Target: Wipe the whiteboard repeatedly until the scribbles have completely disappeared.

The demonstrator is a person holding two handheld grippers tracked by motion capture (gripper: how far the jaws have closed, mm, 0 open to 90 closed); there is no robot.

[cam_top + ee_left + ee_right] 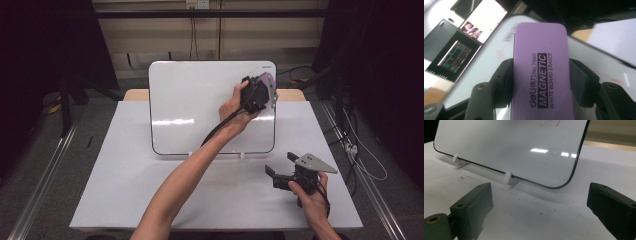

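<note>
A whiteboard [200,105] stands tilted on small white clips at the back of the table. My left gripper [260,92] is up at the board's top right corner, shut on a purple magnetic whiteboard eraser [266,80]. In the left gripper view the eraser [541,72] sits between both black jaws, its label facing the camera, with the board [489,57] right behind it. My right gripper [280,167] rests low over the table at the front right, open with nothing between its jaws. In the right gripper view red marker strokes [550,122] show near the top of the board [506,147].
White clips [508,178] hold the board's lower edge. The white tabletop [125,185] stretches left and in front of the board. Cables and metal rails [360,165] lie on the floor beside the table.
</note>
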